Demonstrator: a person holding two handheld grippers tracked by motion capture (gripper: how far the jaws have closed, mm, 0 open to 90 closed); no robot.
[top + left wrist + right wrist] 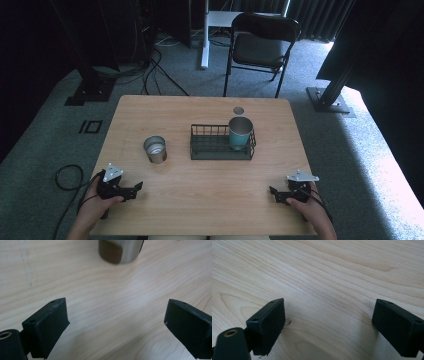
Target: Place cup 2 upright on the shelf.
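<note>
A steel cup (155, 149) stands upright on the wooden table (200, 200), left of a dark wire basket (220, 150). A teal cup (240, 132) stands inside the basket at its right end. My left gripper (137, 188) rests near the table's front left, open, with nothing between its jaws; the steel cup (120, 251) shows ahead of my left gripper (116, 322). At the front right my right gripper (272, 192) lies open over bare wood, and the view from my right gripper (329, 323) has only tabletop between the jaws.
A small round hole (238, 110) sits in the tabletop behind the basket. A black folding chair (260, 45) stands on the carpet beyond the table, with cables (150, 70) and stand bases (330, 97) on the floor around it.
</note>
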